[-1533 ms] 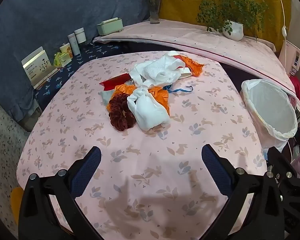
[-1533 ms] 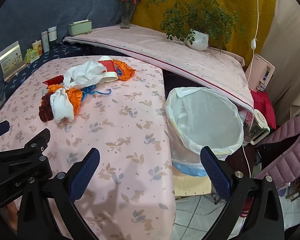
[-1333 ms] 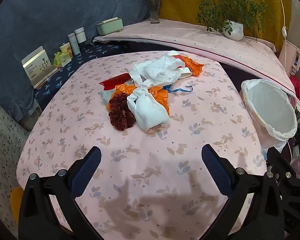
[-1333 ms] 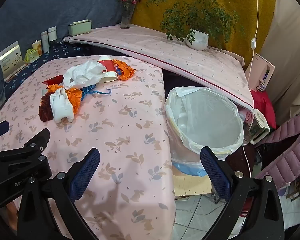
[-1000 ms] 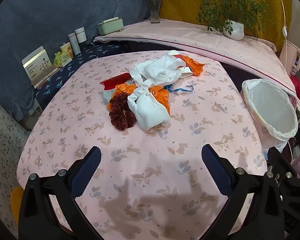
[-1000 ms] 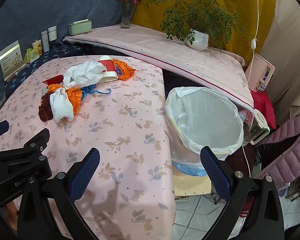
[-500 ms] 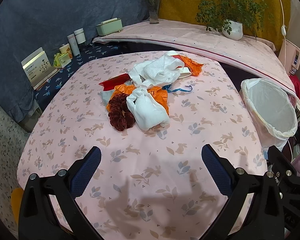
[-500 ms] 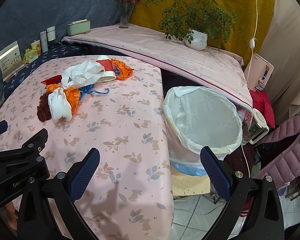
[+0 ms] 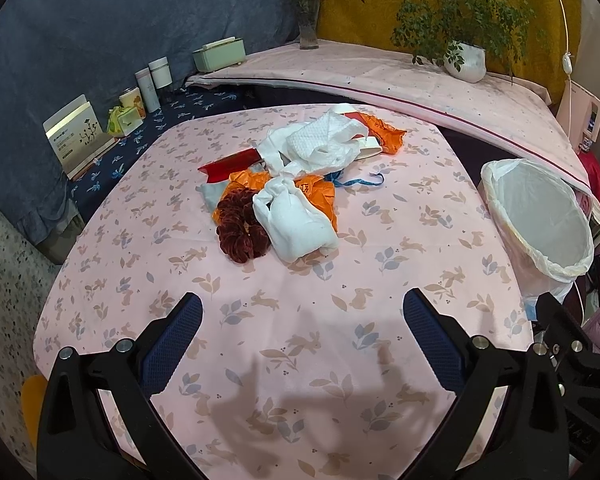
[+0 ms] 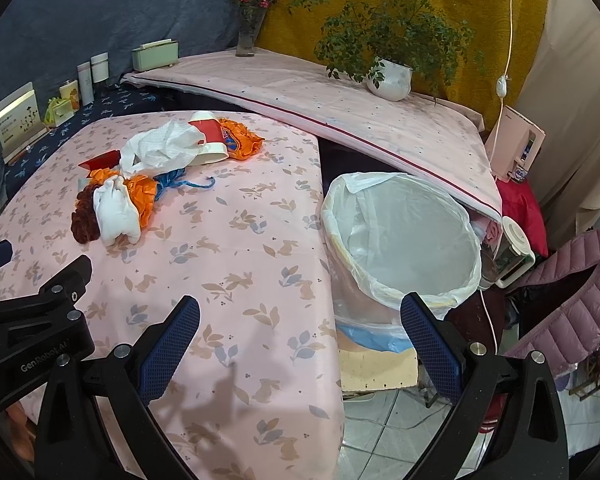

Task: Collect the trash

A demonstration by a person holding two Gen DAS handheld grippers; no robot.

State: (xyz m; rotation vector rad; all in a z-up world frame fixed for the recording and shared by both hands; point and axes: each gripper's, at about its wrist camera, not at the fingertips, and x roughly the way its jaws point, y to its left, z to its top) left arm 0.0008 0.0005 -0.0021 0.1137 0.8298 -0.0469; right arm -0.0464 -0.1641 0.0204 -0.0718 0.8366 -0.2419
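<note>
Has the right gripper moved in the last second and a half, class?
Yes, slightly. In its view the bin and the plant pot have both drifted a little left, so the right gripper has swung slightly to the right.

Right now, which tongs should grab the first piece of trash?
Left. The left tongs, open, face the trash pile head-on; the right tongs sit nearer the bin, pile off to the side.

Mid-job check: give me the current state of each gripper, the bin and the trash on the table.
left gripper: open, empty, above the table near its front edge.
right gripper: open, empty, over the table's edge by the bin.
trash bin: upright beside the table, white liner in, looks empty.
trash pile: heaped on the table, untouched.
paper cup: lying on its side.
</note>
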